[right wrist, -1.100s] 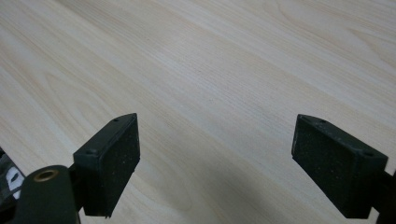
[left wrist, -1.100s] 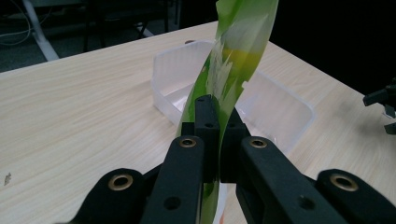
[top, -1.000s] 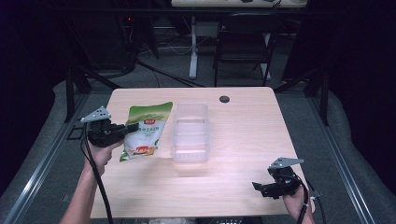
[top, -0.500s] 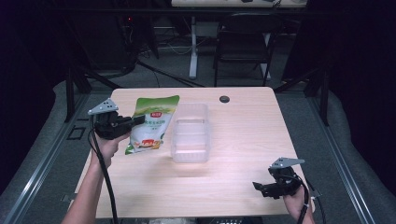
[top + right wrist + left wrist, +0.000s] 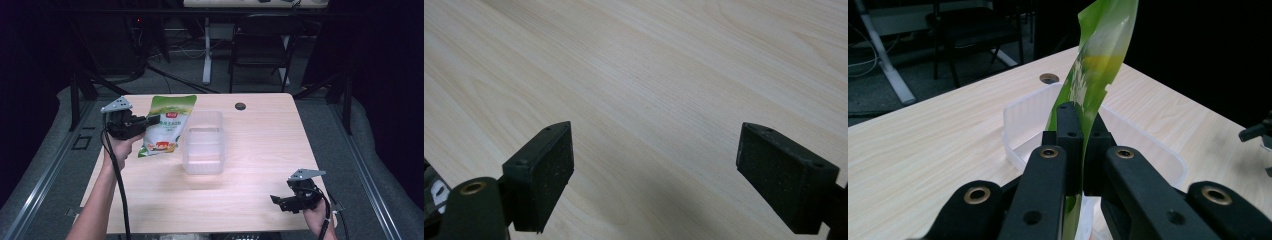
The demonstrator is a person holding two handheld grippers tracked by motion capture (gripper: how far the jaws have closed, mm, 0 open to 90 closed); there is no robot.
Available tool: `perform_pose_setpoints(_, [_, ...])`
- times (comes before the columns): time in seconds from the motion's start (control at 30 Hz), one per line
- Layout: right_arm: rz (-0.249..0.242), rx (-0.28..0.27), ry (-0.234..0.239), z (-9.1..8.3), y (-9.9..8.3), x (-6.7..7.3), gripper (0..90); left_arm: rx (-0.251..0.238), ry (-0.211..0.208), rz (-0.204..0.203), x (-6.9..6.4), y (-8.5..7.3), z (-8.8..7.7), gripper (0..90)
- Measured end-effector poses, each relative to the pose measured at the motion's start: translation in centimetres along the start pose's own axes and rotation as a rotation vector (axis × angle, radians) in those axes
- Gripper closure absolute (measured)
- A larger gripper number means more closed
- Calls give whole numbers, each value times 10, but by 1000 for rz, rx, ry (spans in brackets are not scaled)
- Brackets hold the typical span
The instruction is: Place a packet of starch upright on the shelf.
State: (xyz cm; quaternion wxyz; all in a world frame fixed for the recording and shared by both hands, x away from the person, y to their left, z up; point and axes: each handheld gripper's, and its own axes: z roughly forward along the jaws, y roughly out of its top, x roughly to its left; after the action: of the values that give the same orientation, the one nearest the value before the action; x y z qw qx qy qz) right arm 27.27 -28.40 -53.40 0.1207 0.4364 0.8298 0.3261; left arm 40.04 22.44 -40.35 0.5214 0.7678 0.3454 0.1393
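The left gripper [image 5: 152, 120] pinches the green bag [image 5: 167, 125] tight, beside the clear tub [image 5: 202, 150]. The right gripper [image 5: 654, 170] rests wide open and empty over the table [image 5: 260, 130].

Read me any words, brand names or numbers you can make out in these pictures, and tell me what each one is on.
Green snack bag, held in the left tool: a red logo patch and lines of print, too small and blurred to read.
Clear plastic container: no text.
Wooden table: no text.
Right tool: no readable marking.
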Motion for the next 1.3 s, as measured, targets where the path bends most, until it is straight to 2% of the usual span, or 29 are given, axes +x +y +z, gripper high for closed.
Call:
perform_pose_setpoints(0.17, [0, -4, -2, 0, 0, 0, 149, 0, -14, 17, 0, 6, 9, 894])
perform_pose_setpoints(0.27, [-15, -5, 4, 1, 2, 1, 148, 2, -20, 13, 1, 9, 13, 895])
perform_pose_setpoints(0.63, [-21, 12, 16, 3, 3, 3, 149, -11, -30, 29, -1, 22, 26, 894])
perform_pose_setpoints(1.1, [-2, 9, 10, 1, 0, 1, 148, -30, 1, 31, 5, 40, 32, 894])
perform_pose_setpoints(1.3, [-12, 11, 6, 2, 1, 2, 148, -31, 4, 39, 4, 51, 38, 893])
